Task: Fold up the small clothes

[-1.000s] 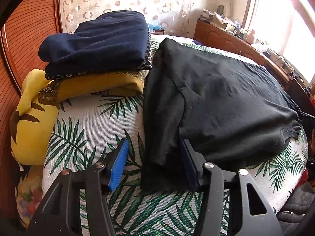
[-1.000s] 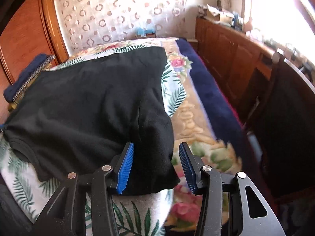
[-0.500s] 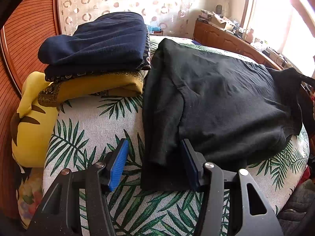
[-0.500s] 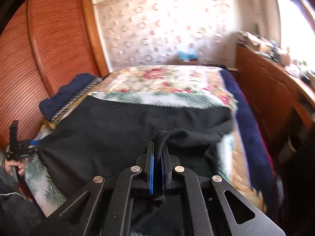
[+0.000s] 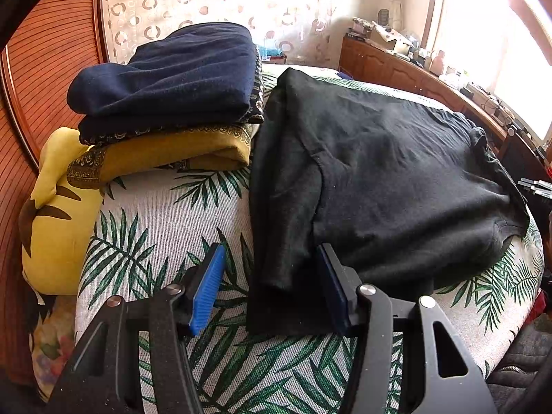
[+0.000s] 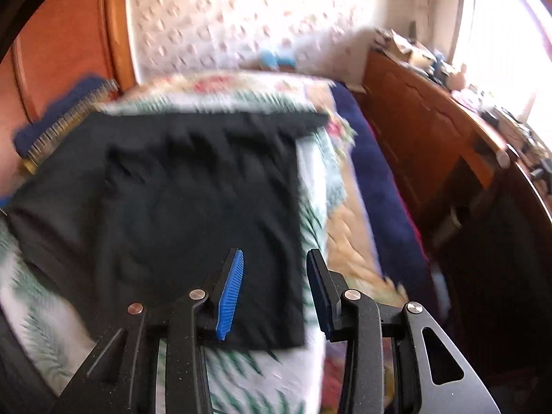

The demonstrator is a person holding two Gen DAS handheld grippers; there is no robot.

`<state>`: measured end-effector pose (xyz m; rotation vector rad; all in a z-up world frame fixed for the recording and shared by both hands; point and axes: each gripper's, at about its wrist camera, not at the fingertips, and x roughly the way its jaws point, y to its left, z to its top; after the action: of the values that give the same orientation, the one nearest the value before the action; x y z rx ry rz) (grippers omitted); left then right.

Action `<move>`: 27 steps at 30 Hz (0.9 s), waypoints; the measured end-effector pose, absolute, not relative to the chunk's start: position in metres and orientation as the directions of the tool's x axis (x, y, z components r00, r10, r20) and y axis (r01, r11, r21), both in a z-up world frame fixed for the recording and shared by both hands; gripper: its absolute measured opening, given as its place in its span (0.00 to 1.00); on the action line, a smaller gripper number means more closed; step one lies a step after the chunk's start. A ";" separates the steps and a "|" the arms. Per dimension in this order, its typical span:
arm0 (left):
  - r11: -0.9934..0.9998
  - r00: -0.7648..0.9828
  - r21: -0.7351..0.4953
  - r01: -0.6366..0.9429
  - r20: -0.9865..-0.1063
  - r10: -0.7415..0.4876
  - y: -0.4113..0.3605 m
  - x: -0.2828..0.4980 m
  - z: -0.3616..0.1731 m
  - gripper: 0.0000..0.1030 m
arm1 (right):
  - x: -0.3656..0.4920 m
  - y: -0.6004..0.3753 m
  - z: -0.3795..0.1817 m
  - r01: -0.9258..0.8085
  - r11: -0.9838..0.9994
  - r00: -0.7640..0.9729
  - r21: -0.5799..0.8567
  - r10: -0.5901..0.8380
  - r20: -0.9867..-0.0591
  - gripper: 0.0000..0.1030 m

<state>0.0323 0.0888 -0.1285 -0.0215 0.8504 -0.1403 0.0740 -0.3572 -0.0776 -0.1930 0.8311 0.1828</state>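
Observation:
A black T-shirt lies flat on the palm-leaf bed cover. Its left sleeve hangs between the jaws of my left gripper, which is open, with blue pads on either side of the sleeve and not touching it. In the right wrist view, which is blurred, the shirt shows with its right side folded over the body. My right gripper is open and empty above the shirt's near right corner.
A folded navy garment lies on a folded mustard one at the left, by a yellow cushion. A wooden headboard stands on the left. A wooden sideboard runs along the right of the bed.
My right gripper shut on the shirt's right edge, carried it up and over the body, then opened and let go. The fold now lies flat. My left gripper has stayed still and open.

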 end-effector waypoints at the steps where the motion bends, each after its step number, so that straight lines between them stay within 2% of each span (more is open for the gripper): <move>1: 0.991 0.652 -0.074 0.116 -0.747 -0.132 0.089 0.032 -0.129 0.54 | 0.076 -0.360 -0.083 -0.225 0.970 0.650 -0.087 0.083 -0.755 0.38; 3: 0.990 0.651 -0.075 0.116 -0.748 -0.132 0.089 0.032 -0.128 0.54 | 0.074 -0.365 -0.085 -0.214 0.976 0.653 -0.042 0.111 -0.749 0.38; 6: 0.991 0.652 -0.074 0.115 -0.747 -0.132 0.089 0.032 -0.129 0.54 | 0.072 -0.373 -0.085 -0.252 0.968 0.647 -0.008 0.162 -0.745 0.07; 11: 0.990 0.657 -0.076 0.120 -0.742 -0.136 0.090 0.031 -0.128 0.54 | 0.050 -0.391 -0.076 -0.286 0.958 0.630 -0.013 0.178 -0.756 0.05; 16: 0.990 0.656 -0.075 0.123 -0.742 -0.137 0.090 0.032 -0.128 0.54 | 0.019 -0.415 -0.051 -0.251 0.967 0.637 -0.042 0.133 -0.759 0.05; 22: 0.989 0.656 -0.077 0.124 -0.742 -0.140 0.090 0.032 -0.128 0.54 | 0.019 -0.410 -0.062 -0.264 0.958 0.572 -0.115 0.060 -0.818 0.05; 27: 0.989 0.657 -0.076 0.127 -0.741 -0.141 0.091 0.032 -0.129 0.54 | 0.021 -0.414 -0.071 -0.282 0.953 0.514 -0.112 0.052 -0.856 0.05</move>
<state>0.0319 0.0911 -0.1289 -0.0181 0.8409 -0.1516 0.0207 -0.4145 -0.0711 -0.2501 1.0133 0.2033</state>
